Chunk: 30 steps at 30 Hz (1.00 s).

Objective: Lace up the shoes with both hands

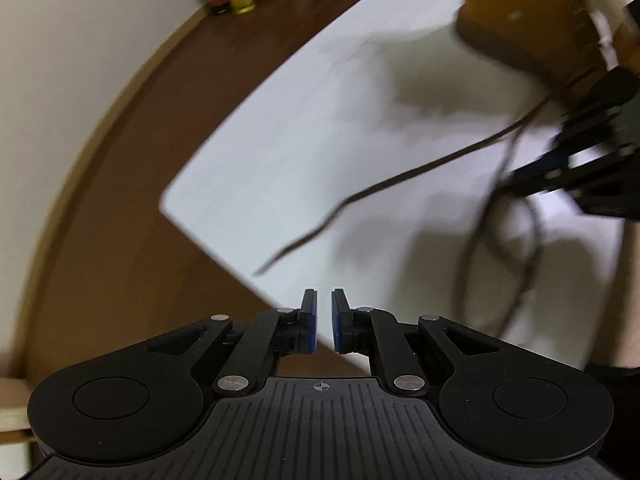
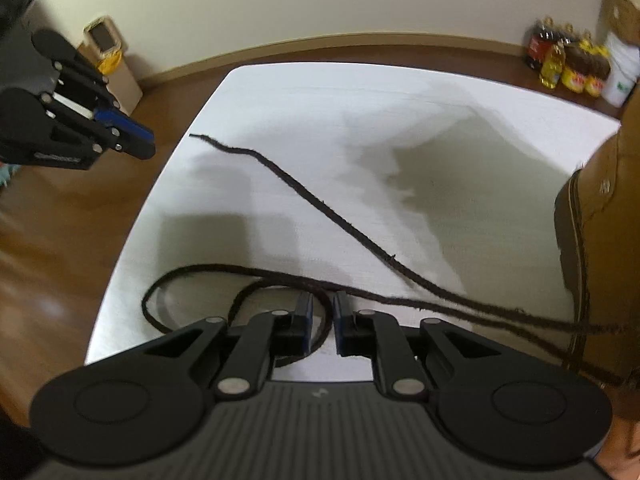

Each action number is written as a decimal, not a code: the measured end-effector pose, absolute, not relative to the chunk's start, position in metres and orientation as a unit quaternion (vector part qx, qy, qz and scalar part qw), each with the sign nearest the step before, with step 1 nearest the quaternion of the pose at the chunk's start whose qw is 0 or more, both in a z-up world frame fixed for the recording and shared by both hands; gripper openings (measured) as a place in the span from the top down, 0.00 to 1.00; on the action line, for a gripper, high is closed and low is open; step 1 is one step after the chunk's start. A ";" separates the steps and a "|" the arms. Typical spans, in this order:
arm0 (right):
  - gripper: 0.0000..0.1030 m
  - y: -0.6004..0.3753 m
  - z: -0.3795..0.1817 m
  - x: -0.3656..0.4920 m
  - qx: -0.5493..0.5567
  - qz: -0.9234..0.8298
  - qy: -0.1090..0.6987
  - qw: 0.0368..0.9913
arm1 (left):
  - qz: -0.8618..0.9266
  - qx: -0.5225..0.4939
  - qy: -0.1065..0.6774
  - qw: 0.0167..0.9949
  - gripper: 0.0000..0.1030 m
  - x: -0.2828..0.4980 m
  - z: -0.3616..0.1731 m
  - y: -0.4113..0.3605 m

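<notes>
On the white counter [image 2: 400, 128] lies a dark brown lace [image 2: 320, 204], running from its free end near the counter's left edge across to the tan shoe [image 2: 600, 208] at the right. A second stretch of the same lace curls into a loop just ahead of the right tongs [image 2: 323, 320], and part of that loop passes through the narrow gap between their blue pads; whether the pads are pinching it cannot be told. The left tongs [image 1: 324, 320] hang over the near corner of the counter, apart from the lace, their pads close together with a thin gap and nothing between them. From the left wrist view the shoe [image 1: 532, 12] sits blurred at the upper right, with the lace [image 1: 400, 178] trailing down from it. Bottles [image 2: 568, 64] stand on the wooden floor [image 2: 48, 248] by the wall.
</notes>
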State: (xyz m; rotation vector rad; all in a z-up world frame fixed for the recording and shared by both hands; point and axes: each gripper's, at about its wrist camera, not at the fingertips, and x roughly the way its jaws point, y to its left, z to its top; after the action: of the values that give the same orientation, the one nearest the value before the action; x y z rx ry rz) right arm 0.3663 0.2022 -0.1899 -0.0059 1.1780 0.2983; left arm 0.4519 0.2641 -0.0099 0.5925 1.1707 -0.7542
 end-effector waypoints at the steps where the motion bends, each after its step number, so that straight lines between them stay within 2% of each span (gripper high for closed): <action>1: 0.98 0.200 -0.188 0.365 0.009 0.134 0.552 0.823 | -0.362 0.241 0.537 0.723 0.90 0.448 -0.007 0.259; 5: 0.98 0.162 -0.164 0.342 0.139 0.065 0.530 0.834 | -0.407 0.091 0.589 0.692 0.87 0.441 -0.005 0.242; 7: 0.98 0.152 -0.152 0.324 0.160 0.043 0.513 0.842 | -0.415 0.025 0.615 0.670 0.87 0.439 -0.011 0.230; 10: 0.98 0.143 -0.137 0.303 0.171 0.027 0.500 0.848 | -0.415 -0.019 0.628 0.658 0.86 0.435 -0.018 0.211; 21: 0.98 0.139 -0.110 0.249 0.085 0.042 0.484 0.870 | -0.401 -0.187 0.707 0.552 0.85 0.445 -0.048 0.173; 30: 0.98 0.152 -0.101 0.239 -0.017 0.089 0.462 0.882 | -0.365 -0.264 0.751 0.483 0.85 0.440 -0.072 0.161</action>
State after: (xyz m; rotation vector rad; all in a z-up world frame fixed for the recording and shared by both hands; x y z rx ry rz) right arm 0.2393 0.1517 -0.1011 -0.0350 0.9621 0.1855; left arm 0.4396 0.1612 -0.0718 -0.6435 1.8295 -0.8903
